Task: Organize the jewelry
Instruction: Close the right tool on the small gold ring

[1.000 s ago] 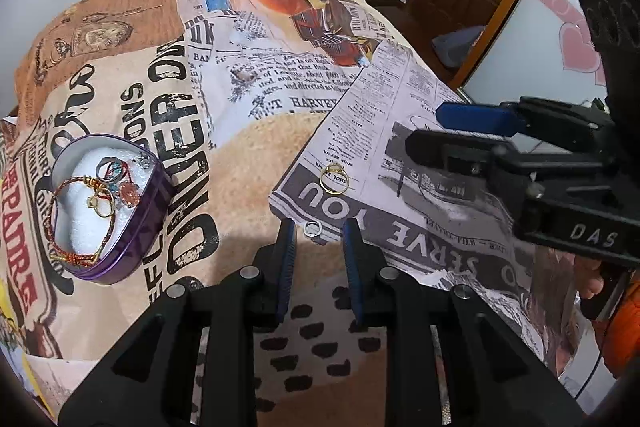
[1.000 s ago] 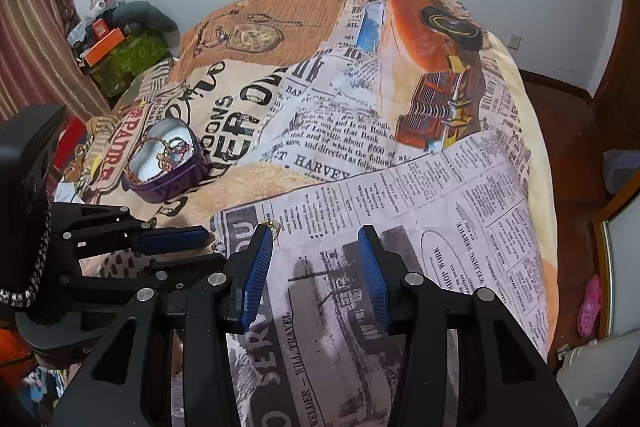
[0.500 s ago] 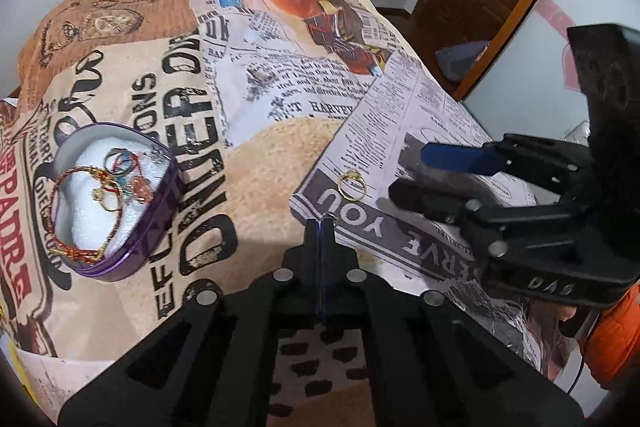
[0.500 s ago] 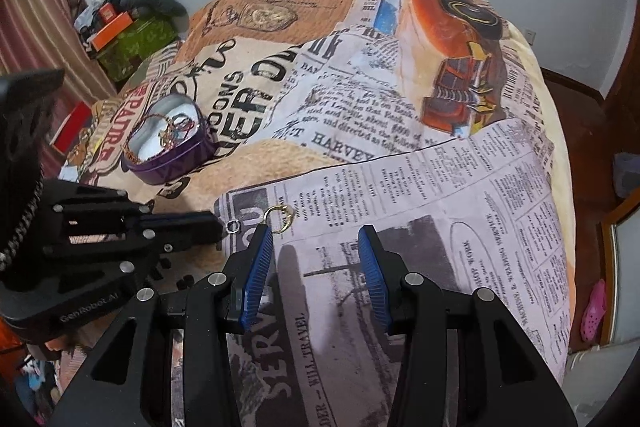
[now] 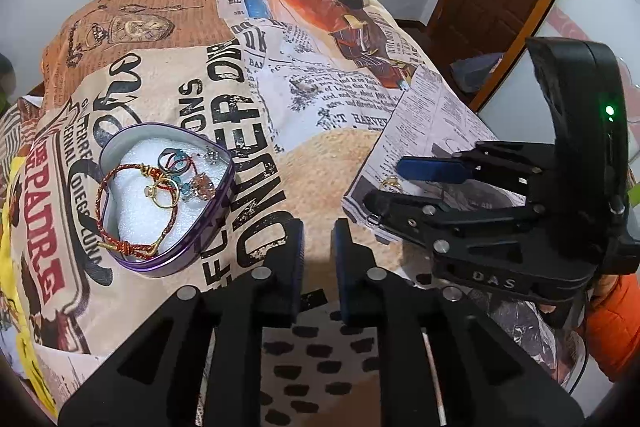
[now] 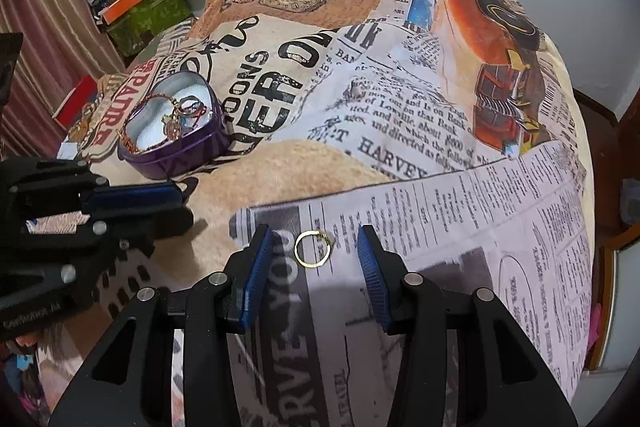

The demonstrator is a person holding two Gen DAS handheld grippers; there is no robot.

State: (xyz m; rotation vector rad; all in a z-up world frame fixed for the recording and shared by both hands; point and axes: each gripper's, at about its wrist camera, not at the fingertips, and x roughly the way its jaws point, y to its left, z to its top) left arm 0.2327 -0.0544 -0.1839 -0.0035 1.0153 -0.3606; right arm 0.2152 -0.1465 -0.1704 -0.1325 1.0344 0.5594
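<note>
Right gripper (image 6: 316, 255) sits low over the newspaper-print bedspread (image 6: 440, 227), jaws apart and just been narrowing, with the gold ring (image 6: 313, 253) lying flat on the print between the 2 blue pads (image 6: 256, 279), touching neither. Left gripper (image 5: 318, 247) has jaws slightly apart, just been opening, nothing visible between them; it hangs over the tan patch of the bedspread. A small silver ring (image 5: 374, 219) lies at the edge of the printed page, right by the right gripper's near fingertip in the left wrist view. Purple heart-shaped tin (image 5: 168, 259) sits to the left, well apart from the gold ring, holding a red cord bracelet (image 5: 108, 223), several rings and stone pieces on white foam.
</note>
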